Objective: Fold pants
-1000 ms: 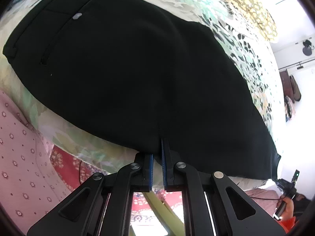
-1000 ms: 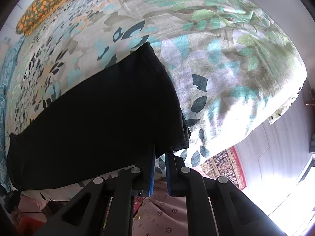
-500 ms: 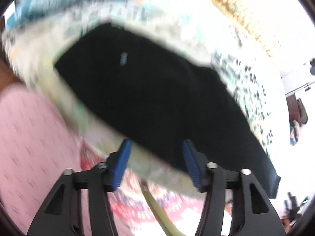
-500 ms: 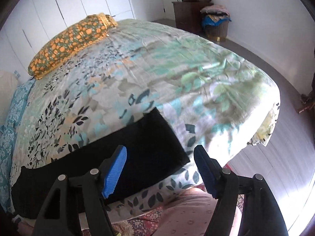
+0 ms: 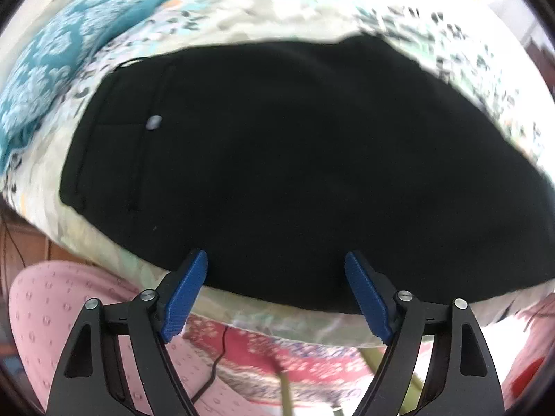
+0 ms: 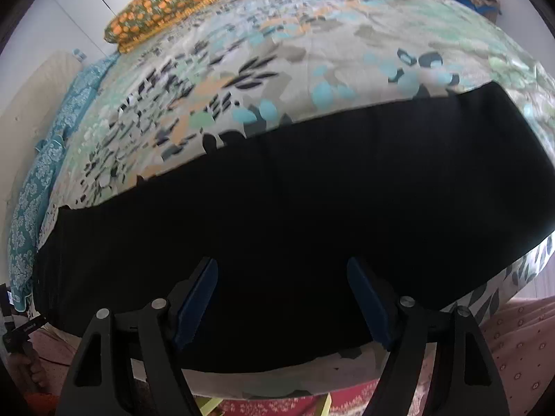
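Now the black pants (image 5: 295, 173) lie flat across the middle of the frame on the flowery bedspread (image 6: 277, 52). Both the left gripper (image 5: 275, 291) and right gripper (image 6: 282, 298) stand wide apart at the bottom, holding nothing. An orange pillow (image 6: 194, 0) sits at the top.

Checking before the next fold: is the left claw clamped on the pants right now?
No, the left claw stands wide open, its blue pads apart at the near edge of the black pants.

A bed is covered by a leaf-patterned bedspread (image 6: 312, 52). An orange-flowered pillow (image 6: 194, 3) is seen at its far end, a red patterned rug (image 5: 277, 353) below.
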### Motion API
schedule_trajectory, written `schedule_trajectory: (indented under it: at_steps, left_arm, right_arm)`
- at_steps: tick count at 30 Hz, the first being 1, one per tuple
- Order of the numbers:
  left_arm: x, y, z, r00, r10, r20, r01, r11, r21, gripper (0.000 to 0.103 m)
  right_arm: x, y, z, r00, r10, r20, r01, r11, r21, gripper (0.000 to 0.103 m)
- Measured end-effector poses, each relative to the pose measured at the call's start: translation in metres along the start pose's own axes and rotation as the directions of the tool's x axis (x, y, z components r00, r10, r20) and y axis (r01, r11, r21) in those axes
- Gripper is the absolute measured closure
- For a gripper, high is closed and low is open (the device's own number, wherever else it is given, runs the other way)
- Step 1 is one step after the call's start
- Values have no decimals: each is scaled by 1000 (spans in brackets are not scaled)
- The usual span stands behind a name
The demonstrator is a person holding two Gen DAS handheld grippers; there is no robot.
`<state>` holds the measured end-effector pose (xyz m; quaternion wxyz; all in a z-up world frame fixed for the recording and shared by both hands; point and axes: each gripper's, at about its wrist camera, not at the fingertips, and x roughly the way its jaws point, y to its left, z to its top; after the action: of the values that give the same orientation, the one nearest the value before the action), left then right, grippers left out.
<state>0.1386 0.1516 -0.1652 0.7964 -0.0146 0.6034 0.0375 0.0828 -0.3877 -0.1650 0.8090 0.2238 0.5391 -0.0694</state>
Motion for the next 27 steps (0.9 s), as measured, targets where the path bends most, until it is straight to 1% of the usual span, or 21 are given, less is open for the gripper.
schedule_trajectory:
  at_steps: [3,5,6,7,8,9,10,11,12,13,14,15,17,18,21,22,23,24,25,26,27]
  left_arm:
    - [-16,-1,11,994,-80,80,82,996,-21,20]
    - [-20,-8,32,988,-79,130,80,997,-1,18]
    - [-19,-10,40,986,-76,148,76,997,4,13]
    - [-13,-11,50,983,-68,171,67,998,9,8]
    - [-2,-12,59,983,-43,177,42,999,6,7]
    - [10,-12,65,987,-7,162,8,1000,-4,8]
    - [25,-8,70,991,44,128,-42,999,-21,8]
    - [47,-2,72,992,100,72,-96,994,-54,8]
    - [51,3,69,993,92,74,-88,994,-67,7]
    - [50,5,64,990,81,115,-73,995,-73,7]
    - [47,1,58,985,90,148,-83,995,-53,7]
    - [46,-2,56,984,101,145,-97,995,-37,7]
    - [42,-6,52,983,110,150,-109,994,-16,7]
    - [42,-6,55,983,109,150,-108,994,-17,7]
    - [43,-3,52,983,99,154,-95,995,-37,6]
    - [42,-3,51,982,103,155,-99,994,-37,6]
    - [43,-4,49,982,107,157,-103,994,-35,6]
    - [46,-1,55,982,108,158,-104,994,-33,5]
    - [46,-1,56,981,109,159,-105,994,-32,5]
    - [46,-4,56,981,108,159,-104,994,-32,5]
    - [45,-3,56,982,104,160,-100,994,-32,5]
  right_arm:
    - [0,-6,0,1000,15,1,-15,1000,14,20]
    - [2,-3,1,1000,12,1,-12,1000,3,17]
    - [1,0,2,1000,5,-1,-5,1000,-8,15]
    - [3,4,1,1000,0,-1,0,1000,-25,13]
    - [3,6,1,1000,-1,-1,1,999,-41,8]
    - [5,8,0,1000,-8,-3,7,998,-61,4]
    - [6,12,-1,1000,-22,-7,21,996,-84,3]
    - [6,14,-1,999,-36,-10,35,994,-104,2]
    - [5,15,-1,999,-41,-13,39,992,-119,2]
    - [2,14,0,999,-34,-14,32,991,-126,2]
    - [-3,10,2,1000,-25,-9,24,992,-123,3]
    - [-10,4,5,1000,-18,9,19,994,-110,3]
    - [-21,-13,14,999,16,35,-14,998,-69,3]
    - [-24,-26,22,999,35,32,-33,999,-42,3]
    - [-35,-67,47,998,39,41,-41,998,51,3]
    - [-35,-85,57,999,46,28,-48,995,88,3]
    - [-33,-104,66,999,39,-11,-37,992,123,3]
    - [-29,-124,73,999,5,-54,3,988,152,4]
    - [-30,-141,78,997,-24,-72,37,984,175,6]
    - [-33,-161,82,997,-32,-77,48,974,220,16]
    - [-40,-177,86,998,-13,-63,29,962,270,31]
